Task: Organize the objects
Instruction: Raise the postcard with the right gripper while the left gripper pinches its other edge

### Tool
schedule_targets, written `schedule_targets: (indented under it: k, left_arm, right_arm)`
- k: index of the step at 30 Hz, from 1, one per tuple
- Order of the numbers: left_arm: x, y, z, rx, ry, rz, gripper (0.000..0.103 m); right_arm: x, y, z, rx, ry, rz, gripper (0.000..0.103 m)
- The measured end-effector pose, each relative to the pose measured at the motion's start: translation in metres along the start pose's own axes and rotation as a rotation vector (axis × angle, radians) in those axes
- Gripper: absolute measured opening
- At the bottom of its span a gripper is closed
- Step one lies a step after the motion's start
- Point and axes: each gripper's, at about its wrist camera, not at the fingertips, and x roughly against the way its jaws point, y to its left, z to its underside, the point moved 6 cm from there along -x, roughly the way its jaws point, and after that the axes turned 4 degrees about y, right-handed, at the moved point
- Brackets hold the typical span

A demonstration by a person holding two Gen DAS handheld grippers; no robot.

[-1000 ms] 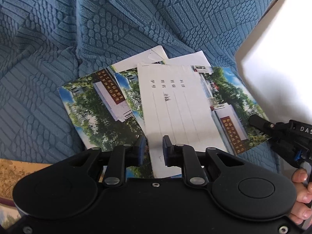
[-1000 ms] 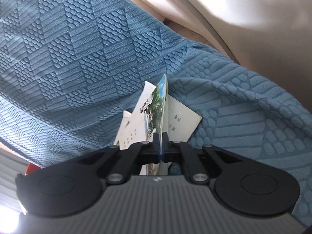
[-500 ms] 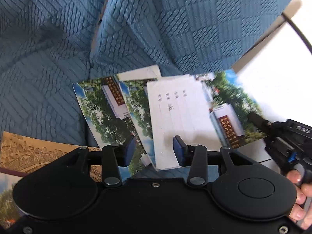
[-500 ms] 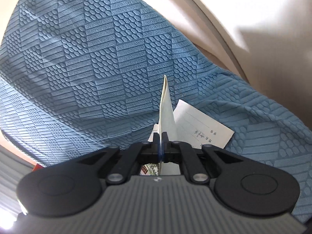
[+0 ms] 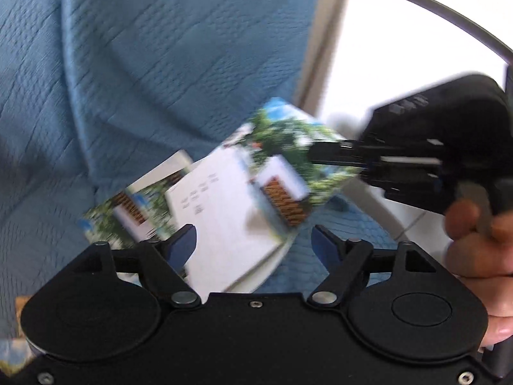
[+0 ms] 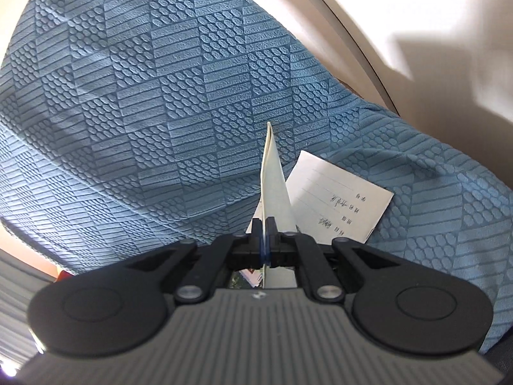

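The right tongs [image 6: 264, 237] are pinched tight on a small bunch of cards [image 6: 272, 189], gripped at one edge so the bunch stands edge-on to its own camera. From the left wrist view the same bunch hangs out sideways from those tongs [image 5: 315, 154]: a photo card [image 5: 288, 166] with trees and a building on it, and a white lined card [image 5: 221, 221] fanned out beneath it, with another photo card [image 5: 128, 221] poking out at the far left. The picture is smeared there, so I can't say how many cards there are or whether that last one is in the bunch or lying loose. All of it is over the blue textured cover [image 5: 160, 64] of what looks like a bed or sofa, near its right-hand edge, where pale floor shows beyond.

The left tongs [image 5: 253, 240] stand wide and are opening further, and nothing is pressed between their pads; the white card only passes in front of the gap.

To my eye this is the gathering step: loose cards collected into one hand, the other just let go. The fan is untidy, so the next move likely calls for the free tongs to square the edges or steady the bunch, without knocking a card out of that single thin grip, before it gets set down somewhere neat.
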Motion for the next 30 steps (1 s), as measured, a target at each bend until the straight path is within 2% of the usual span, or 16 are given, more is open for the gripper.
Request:
schedule_targets:
  k: [3, 5, 8, 13, 16, 19, 24, 30]
  left_arm:
    - [-0.007, -0.013, 0.003, -0.046, -0.006, 0.008, 0.078]
    - [-0.016, -0.014, 0.005, -0.061, 0.000, -0.024, 0.077]
    - [-0.032, -0.007, 0.009, -0.064, 0.042, -0.107, 0.069]
    - [-0.043, 0.004, 0.019, -0.070, 0.071, -0.131, 0.067]
    - [-0.047, 0.007, 0.021, -0.091, 0.072, -0.157, 0.062]
    - [-0.050, 0.011, 0.021, -0.096, 0.076, -0.174, 0.055]
    - [-0.043, 0.018, 0.021, -0.087, 0.071, -0.172, 0.026]
    - [-0.016, 0.022, 0.015, -0.111, 0.039, -0.166, 0.012]
  right_arm:
    - [0.002, 0.003, 0.001, -0.005, 0.005, -0.012, 0.004]
    - [0.004, 0.005, 0.001, -0.008, 0.010, -0.022, 0.004]
    - [0.007, 0.003, 0.001, -0.023, 0.019, -0.030, 0.004]
    - [0.013, -0.001, 0.000, -0.042, 0.020, -0.037, 0.004]
    - [0.016, -0.002, -0.001, -0.042, 0.019, -0.040, 0.004]
    - [0.020, -0.003, -0.002, -0.035, 0.015, -0.033, 0.004]
    - [0.022, -0.008, -0.003, -0.030, 0.011, -0.012, 0.004]
    - [0.027, -0.009, -0.005, -0.019, 0.008, 0.002, 0.005]
